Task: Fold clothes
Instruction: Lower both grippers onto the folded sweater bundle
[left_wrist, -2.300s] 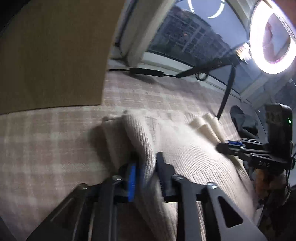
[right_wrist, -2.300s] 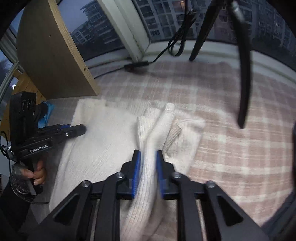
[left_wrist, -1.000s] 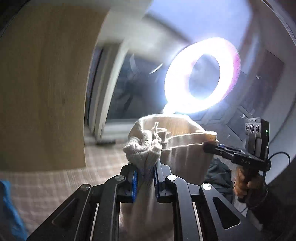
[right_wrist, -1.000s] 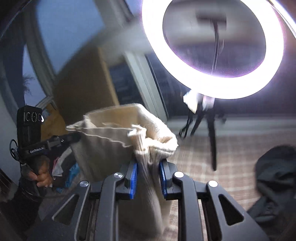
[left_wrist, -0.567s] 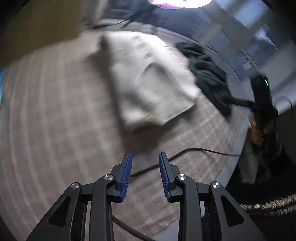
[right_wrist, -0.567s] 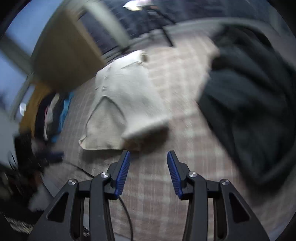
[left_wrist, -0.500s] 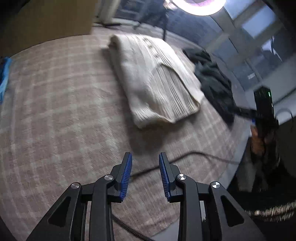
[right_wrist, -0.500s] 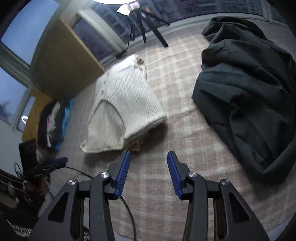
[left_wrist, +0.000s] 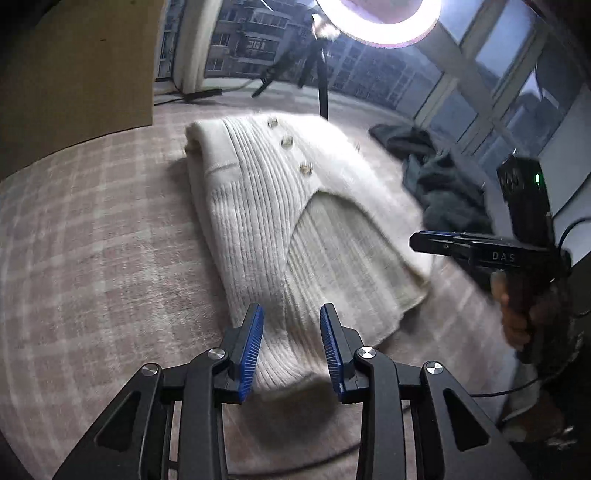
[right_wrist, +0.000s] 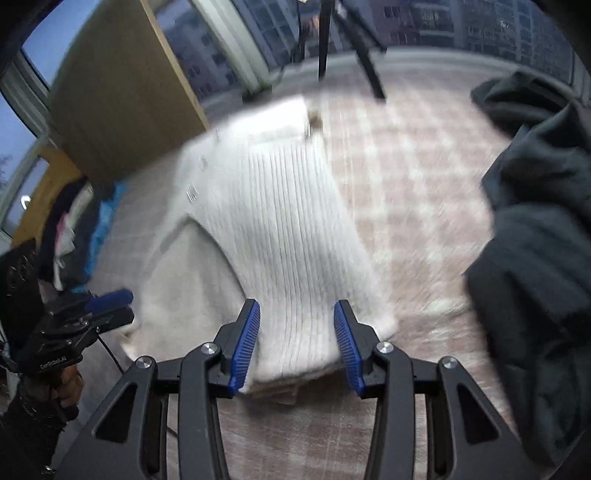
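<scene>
Over the cardigan (left_wrist: 280, 206), both tools (left_wrist: 291, 347) (right_wrist: 297, 338) spread; buttons (left_wrist: 286, 141) sharp only leftward, apparently blurred rightward.

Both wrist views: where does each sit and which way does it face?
Left wrist: behind the open left gripper, looking down over the cream cardigan; right gripper at right.
Right wrist: behind the open right gripper, over the cardigan's near edge; left gripper at left.
Shared: cardigan, dark garment, plaid surface.

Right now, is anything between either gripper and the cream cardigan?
Nothing visible. The left gripper and right gripper both sit open at the cardigan's near edge; the dark garment lies off to the right.
</scene>
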